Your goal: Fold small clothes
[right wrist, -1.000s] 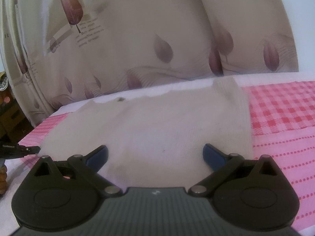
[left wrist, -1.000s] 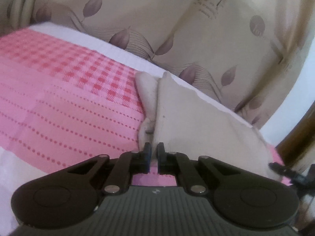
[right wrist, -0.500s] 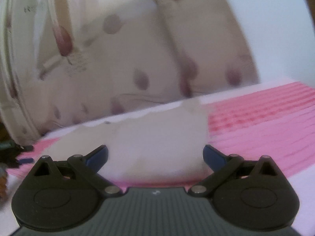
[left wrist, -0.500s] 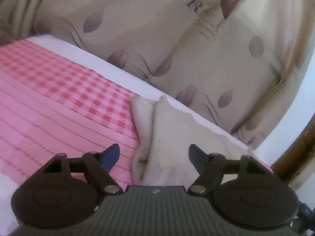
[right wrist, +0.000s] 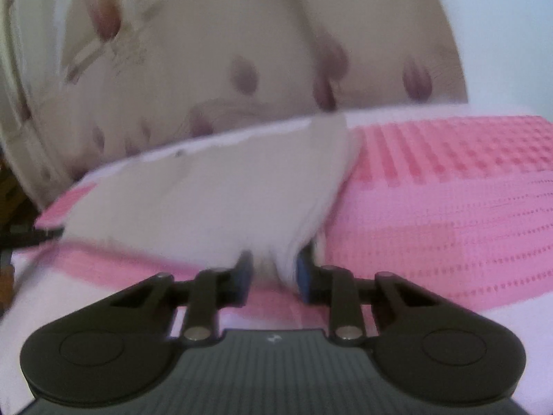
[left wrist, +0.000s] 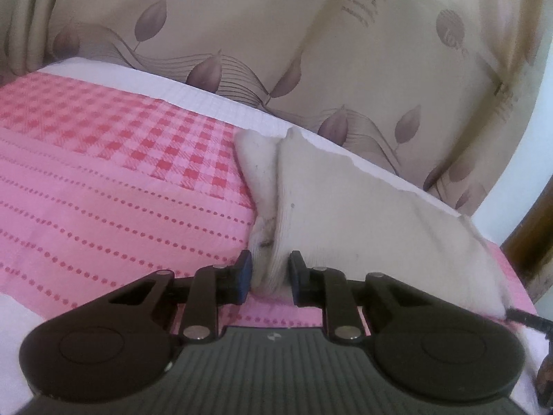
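Left gripper point(left wrist: 268, 276) pinching near corner of cream garment point(left wrist: 363, 214); lying on pink checked bedspread point(left wrist: 121, 173); leaf-patterned curtain point(left wrist: 276, 34) behind.

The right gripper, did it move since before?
Yes. The right gripper has come forward to the near edge of the beige cloth and closed on it; earlier its fingers were spread wide apart. The pink bedspread looks nearer too.

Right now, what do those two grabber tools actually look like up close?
They look alike. The left gripper and right gripper each have a dark grey ribbed body with a small pale mark, two rounded black lobes, black linkage arms with silver rivets, and blue-faced fingers. No sleeves, hands or gripper cables are visible.
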Demonstrator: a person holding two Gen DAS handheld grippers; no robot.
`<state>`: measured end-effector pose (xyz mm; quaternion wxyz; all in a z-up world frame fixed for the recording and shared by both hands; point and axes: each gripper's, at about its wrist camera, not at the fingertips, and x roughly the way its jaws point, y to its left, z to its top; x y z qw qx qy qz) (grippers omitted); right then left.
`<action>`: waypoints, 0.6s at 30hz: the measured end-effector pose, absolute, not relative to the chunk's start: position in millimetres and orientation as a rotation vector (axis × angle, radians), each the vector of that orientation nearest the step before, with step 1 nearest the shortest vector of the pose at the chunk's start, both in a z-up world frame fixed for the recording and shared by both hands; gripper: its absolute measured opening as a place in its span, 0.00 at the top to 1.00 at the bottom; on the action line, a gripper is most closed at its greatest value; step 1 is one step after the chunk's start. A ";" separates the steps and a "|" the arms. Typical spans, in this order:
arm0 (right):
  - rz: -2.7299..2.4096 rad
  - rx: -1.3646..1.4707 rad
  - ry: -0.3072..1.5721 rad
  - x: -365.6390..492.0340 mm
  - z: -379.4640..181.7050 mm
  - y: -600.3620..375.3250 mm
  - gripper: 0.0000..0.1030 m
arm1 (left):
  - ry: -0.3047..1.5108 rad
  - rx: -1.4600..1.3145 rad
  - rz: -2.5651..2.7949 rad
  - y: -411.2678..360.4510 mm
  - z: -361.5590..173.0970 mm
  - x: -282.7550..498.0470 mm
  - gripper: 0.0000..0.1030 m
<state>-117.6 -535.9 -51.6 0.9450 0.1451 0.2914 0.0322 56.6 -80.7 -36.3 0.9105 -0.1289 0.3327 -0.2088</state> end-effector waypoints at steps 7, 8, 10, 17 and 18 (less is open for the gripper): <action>0.028 0.341 0.622 -141.9 -49.8 -552.9 0.73 | 0.680 -0.254 -0.434 -80.1 -35.5 52.4 0.77; 0.015 0.354 0.596 -145.7 -47.5 -553.8 0.72 | 0.679 -0.259 -0.435 -79.4 -35.6 52.7 0.77; 0.026 0.361 0.493 -151.9 -36.4 -550.8 0.67 | 0.679 -0.273 -0.435 -78.4 -35.6 53.5 0.77; 0.046 0.261 0.397 -89.9 -5.2 -532.7 0.37 | 0.644 -0.279 -0.411 -78.5 -33.8 47.6 0.55; 0.046 0.248 0.399 -71.2 -1.8 -534.3 0.37 | 0.637 -0.282 -0.407 -78.2 -33.3 47.0 0.51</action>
